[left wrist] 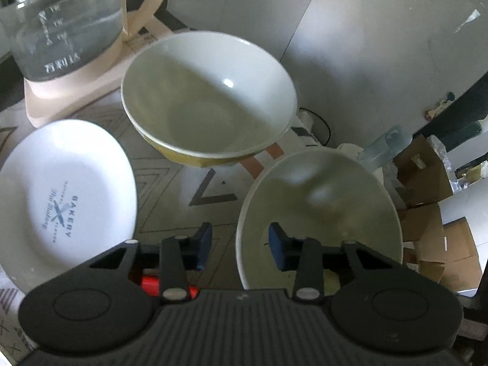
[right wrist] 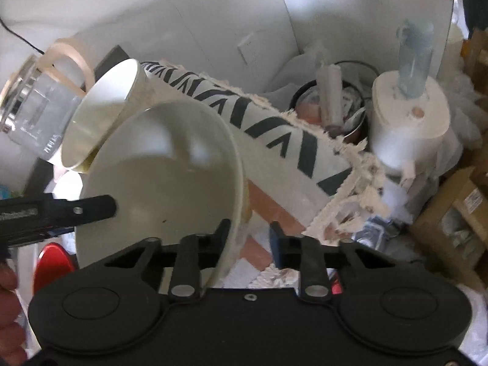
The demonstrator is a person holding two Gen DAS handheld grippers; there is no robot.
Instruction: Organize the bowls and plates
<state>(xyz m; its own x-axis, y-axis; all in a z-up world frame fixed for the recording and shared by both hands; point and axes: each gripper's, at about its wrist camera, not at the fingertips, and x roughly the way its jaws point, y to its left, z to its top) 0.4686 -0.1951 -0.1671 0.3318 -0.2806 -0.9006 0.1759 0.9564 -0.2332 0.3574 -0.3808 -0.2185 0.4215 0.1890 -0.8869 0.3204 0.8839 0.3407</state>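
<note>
On a counter (left wrist: 170, 183) spread with a chevron-patterned cloth, a glass kettle (left wrist: 61, 24) on a cream base stands at far left, partly filled with water. Below it in the left wrist view lies a white plate (left wrist: 61, 201) printed with the word "BAKERY". Just right of the kettle sits a white bowl with a yellow outside (left wrist: 207, 100), its mouth tipped toward the camera. Farther right, at the counter's edge, is a second white bowl (left wrist: 320, 213); whether it rests flat cannot be told.

The left tool (left wrist: 241, 244) straddles that second bowl's near-left rim, one blue pad outside and one inside, both standing clear of the wall, so its jaws are partly open and grip nothing.

From the right wrist view, the same bowl fills the centre-left, with the yellow-sided bowl leaning behind it and one black finger of the left tool reaching over its inside. The right tool (right wrist: 250, 236) straddles the bowl's right rim: its left finger lies close against the inner wall, its right finger apart from the outside, jaws partly open without clamping.

A paper roll (right wrist: 408, 122) stands at right, with cardboard boxes (left wrist: 427, 183) beyond the counter.
</note>
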